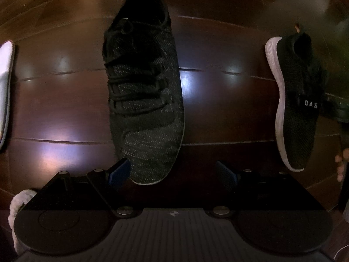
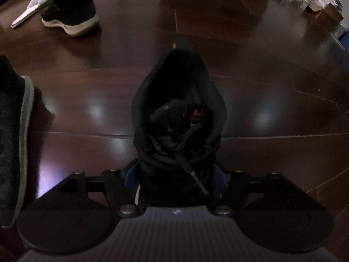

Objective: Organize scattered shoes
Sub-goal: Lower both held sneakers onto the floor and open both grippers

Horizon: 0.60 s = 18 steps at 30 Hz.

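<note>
Right wrist view: right gripper clamps the white-soled black shoe above the floor — set it down level beside the knit shoe; left gripper gapes wide.

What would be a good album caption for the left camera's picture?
Open left gripper facing the toe of a black knit shoe on a dark wooden floor.

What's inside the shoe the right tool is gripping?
Looking into the shoe held by the right tool: a dark tongue and an orange-printed insole label show, with a lace trailing out. The toe end is hidden; too dark to tell more.
</note>
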Each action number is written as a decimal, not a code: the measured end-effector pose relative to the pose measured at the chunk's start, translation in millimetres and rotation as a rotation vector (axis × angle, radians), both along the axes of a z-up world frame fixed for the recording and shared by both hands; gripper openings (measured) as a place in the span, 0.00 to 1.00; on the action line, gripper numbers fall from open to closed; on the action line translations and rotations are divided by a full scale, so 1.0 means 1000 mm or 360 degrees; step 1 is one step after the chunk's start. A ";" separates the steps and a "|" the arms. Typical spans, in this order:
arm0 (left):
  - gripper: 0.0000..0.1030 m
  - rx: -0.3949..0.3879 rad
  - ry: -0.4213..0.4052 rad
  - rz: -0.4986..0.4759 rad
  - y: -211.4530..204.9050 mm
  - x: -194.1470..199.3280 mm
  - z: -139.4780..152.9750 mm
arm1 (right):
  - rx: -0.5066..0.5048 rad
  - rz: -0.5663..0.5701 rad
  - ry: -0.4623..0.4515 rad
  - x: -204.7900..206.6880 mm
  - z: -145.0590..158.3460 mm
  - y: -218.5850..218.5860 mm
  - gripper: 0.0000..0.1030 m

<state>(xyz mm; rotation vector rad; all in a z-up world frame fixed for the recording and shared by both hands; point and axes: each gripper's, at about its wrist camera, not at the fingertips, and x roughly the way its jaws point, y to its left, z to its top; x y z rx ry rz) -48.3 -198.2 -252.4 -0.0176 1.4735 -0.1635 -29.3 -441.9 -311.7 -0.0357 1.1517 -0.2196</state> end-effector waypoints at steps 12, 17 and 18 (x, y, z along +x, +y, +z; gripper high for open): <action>0.91 -0.0148 -0.0198 0.0020 0.013 0.019 0.057 | 0.0071 -0.0085 -0.0242 -0.037 0.095 0.002 0.72; 0.83 -0.0118 -0.0209 0.0090 0.013 0.048 0.088 | 0.0174 -0.0119 -0.0454 -0.048 0.166 0.014 0.85; 0.83 -0.0121 -0.0226 0.0098 0.013 0.052 0.093 | 0.0188 -0.0126 -0.0489 -0.047 0.178 0.017 0.87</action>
